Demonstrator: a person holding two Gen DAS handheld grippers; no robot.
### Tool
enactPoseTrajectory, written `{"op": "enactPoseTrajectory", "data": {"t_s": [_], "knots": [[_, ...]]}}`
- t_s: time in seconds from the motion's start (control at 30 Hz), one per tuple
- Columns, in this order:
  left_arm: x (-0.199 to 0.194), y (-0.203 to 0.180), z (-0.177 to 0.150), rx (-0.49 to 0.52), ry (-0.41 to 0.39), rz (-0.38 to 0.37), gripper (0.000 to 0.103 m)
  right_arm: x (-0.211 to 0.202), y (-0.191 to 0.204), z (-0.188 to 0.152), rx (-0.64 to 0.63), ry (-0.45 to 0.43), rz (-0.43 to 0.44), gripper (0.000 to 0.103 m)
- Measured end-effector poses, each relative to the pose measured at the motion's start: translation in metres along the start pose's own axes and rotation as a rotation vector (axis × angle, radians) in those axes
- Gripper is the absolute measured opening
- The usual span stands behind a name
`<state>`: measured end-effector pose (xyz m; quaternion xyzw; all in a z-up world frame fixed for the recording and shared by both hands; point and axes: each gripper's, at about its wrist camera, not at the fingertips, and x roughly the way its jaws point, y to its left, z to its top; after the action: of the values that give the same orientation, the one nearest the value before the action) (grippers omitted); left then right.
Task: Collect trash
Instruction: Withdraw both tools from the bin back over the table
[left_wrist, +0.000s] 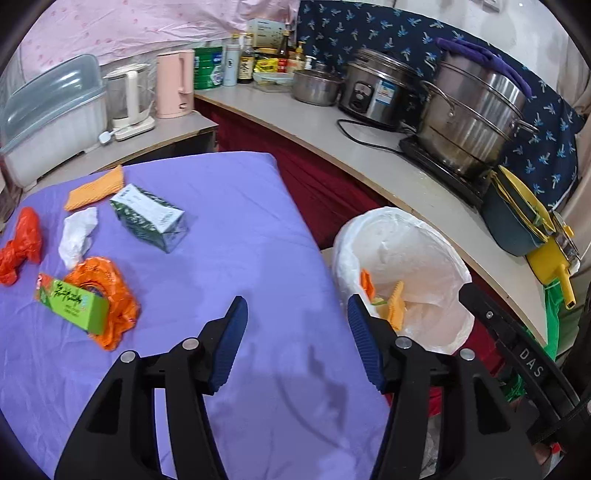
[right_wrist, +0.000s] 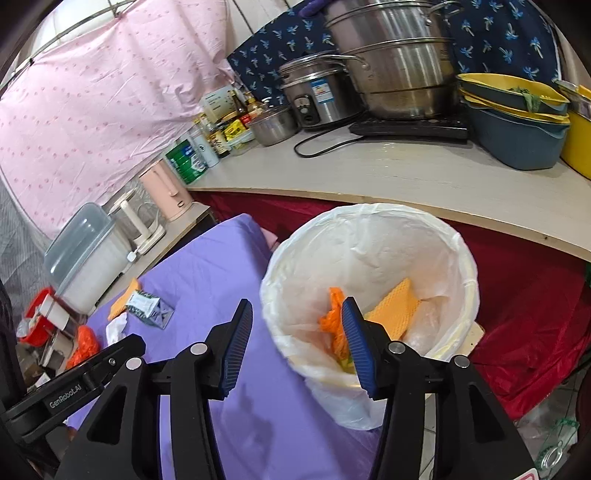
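A bin lined with a white bag (left_wrist: 436, 240) (right_wrist: 458, 236) stands just past the right edge of the purple-covered table (left_wrist: 229, 206) (right_wrist: 207, 266). Inside lie an orange cloth (right_wrist: 397, 304) and a crumpled orange plastic bag (right_wrist: 332, 317). On the table's left lie a green box (left_wrist: 74, 304) on an orange bag (left_wrist: 118, 291), a white tissue (left_wrist: 77, 232), a green-and-white carton (left_wrist: 147, 218), an orange cloth (left_wrist: 96, 188) and a red-orange bag (left_wrist: 20, 247). My left gripper (left_wrist: 297, 314) hangs open over the table edge, nothing between its fingers. My right gripper (right_wrist: 297, 317) is open at the bin's near rim, empty.
A curved counter (left_wrist: 332, 136) (right_wrist: 406, 177) runs behind the bin with steel pots, a rice cooker (left_wrist: 376, 92), a stove cable and stacked bowls (right_wrist: 517, 122). Kettles (left_wrist: 173, 85) and a plastic box (left_wrist: 48, 118) stand beyond the table's far left. Red cloth (right_wrist: 535, 295) hangs below the counter.
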<state>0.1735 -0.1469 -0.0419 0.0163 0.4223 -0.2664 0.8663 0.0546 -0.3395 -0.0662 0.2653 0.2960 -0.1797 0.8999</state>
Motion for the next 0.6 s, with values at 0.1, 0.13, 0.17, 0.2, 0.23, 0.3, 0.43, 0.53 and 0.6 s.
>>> {"op": "enactPoseTrajectory", "data": {"t_s": [0.1,0.13,0.17,0.2,0.23,0.3,0.43,0.53,0.6], "knots": [[-0.008,0.018,-0.003,-0.025,-0.004,0.02,0.055,0.001,0.016,-0.006,-0.016,0.012,0.017,0.05],[-0.011,0.023,-0.004,-0.032,-0.007,0.027,0.056,0.001,0.022,-0.008,-0.022,0.017,0.026,0.05],[-0.014,0.029,-0.005,-0.04,-0.011,0.035,0.058,0.001,0.027,-0.009,-0.029,0.021,0.032,0.05],[-0.017,0.035,-0.006,-0.048,-0.015,0.042,0.058,0.001,0.034,-0.011,-0.038,0.026,0.039,0.05],[-0.02,0.039,-0.007,-0.054,-0.017,0.048,0.058,0.002,0.041,-0.013,-0.047,0.03,0.046,0.05],[-0.024,0.049,-0.008,-0.066,-0.021,0.061,0.058,0.002,0.053,-0.017,-0.065,0.038,0.059,0.05],[-0.035,0.073,-0.013,-0.099,-0.027,0.089,0.058,0.004,0.08,-0.028,-0.096,0.057,0.09,0.05],[-0.041,0.093,-0.018,-0.124,-0.029,0.118,0.058,0.008,0.099,-0.036,-0.122,0.076,0.109,0.05],[-0.046,0.108,-0.022,-0.146,-0.03,0.136,0.058,0.01,0.111,-0.041,-0.139,0.088,0.121,0.05]]}}
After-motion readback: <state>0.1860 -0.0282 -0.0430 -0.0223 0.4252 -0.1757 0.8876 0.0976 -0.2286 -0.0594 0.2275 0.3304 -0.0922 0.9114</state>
